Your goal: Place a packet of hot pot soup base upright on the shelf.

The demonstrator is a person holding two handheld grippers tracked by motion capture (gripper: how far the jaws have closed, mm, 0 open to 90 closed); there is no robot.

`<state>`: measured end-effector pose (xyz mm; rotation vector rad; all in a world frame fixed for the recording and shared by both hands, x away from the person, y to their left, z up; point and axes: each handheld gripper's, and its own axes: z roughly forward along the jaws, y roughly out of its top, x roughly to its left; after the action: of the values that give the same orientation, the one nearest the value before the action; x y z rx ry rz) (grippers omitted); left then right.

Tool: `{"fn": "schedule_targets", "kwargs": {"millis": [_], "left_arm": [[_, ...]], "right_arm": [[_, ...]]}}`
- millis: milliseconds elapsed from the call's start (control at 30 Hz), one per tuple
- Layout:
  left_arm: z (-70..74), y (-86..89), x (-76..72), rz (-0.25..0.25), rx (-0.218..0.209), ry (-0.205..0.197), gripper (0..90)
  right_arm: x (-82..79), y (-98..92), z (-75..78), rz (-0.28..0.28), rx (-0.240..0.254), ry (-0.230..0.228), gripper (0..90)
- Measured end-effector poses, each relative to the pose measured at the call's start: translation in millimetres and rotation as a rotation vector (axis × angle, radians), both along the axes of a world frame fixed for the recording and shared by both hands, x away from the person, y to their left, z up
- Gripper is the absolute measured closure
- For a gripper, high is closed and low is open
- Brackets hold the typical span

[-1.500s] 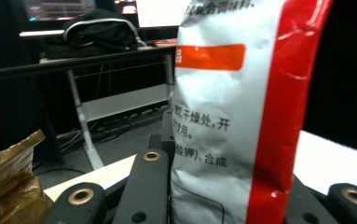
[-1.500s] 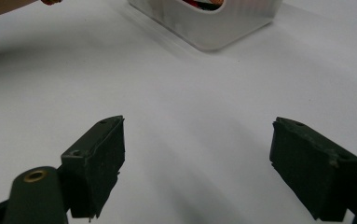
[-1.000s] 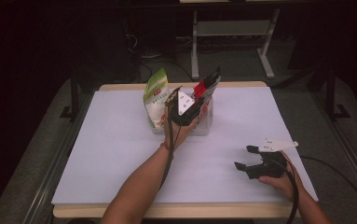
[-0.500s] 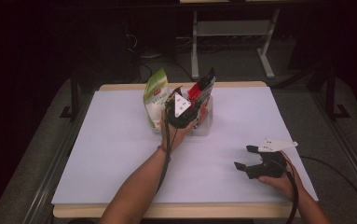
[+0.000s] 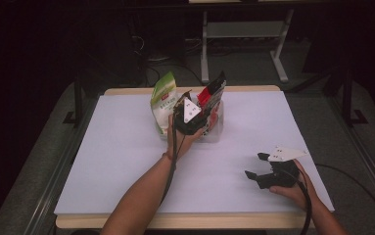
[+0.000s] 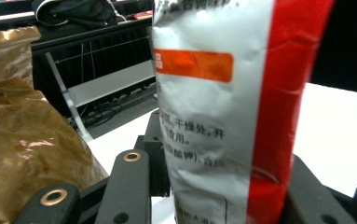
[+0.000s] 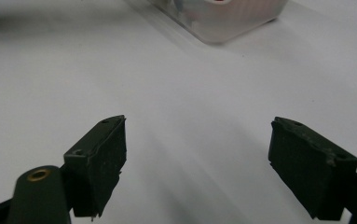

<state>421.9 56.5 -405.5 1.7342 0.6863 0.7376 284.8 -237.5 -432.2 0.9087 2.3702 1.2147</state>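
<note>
My left gripper (image 5: 198,108) is held over a clear plastic container (image 5: 216,131) at the back middle of the table and is shut on a silver and red pouch (image 5: 213,91), which stands upright. In the left gripper view the pouch (image 6: 223,107) sits between the two jaws, with a crinkled gold-brown bag (image 6: 22,140) just to its left. A green and white bag (image 5: 162,102) stands beside the container on its left. My right gripper (image 5: 254,165) rests near the table's front right, open, with nothing between its fingers (image 7: 99,163).
The white table top (image 5: 116,156) has a wooden rim along its edges. The right gripper view shows the clear container (image 7: 223,18) farther off, across bare white surface. Table legs and cables lie on the dark floor behind the table.
The left gripper has shifted slightly left with the pouch, still over the container. The right gripper has not moved.
</note>
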Motion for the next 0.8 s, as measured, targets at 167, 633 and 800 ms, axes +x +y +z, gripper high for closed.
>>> {"fn": "schedule_targets", "kwargs": {"millis": [167, 633, 800], "left_arm": [[3.5, 2.3, -2.9, -0.008, 0.018, -0.007, 63.4], [11.8, 6.4, -8.8, -0.038, 0.05, -0.007, 59.3], [15.6, 9.6, -12.7, -0.052, 0.069, -0.014, 57.9]], "right_arm": [[-0.4, 0.5, 1.2, -0.005, -0.006, -0.024, 18.8], [-1.9, -1.2, 4.1, -0.03, 0.006, -0.054, 19.2], [-2.0, -1.7, 5.1, -0.042, 0.006, -0.065, 19.4]]}}
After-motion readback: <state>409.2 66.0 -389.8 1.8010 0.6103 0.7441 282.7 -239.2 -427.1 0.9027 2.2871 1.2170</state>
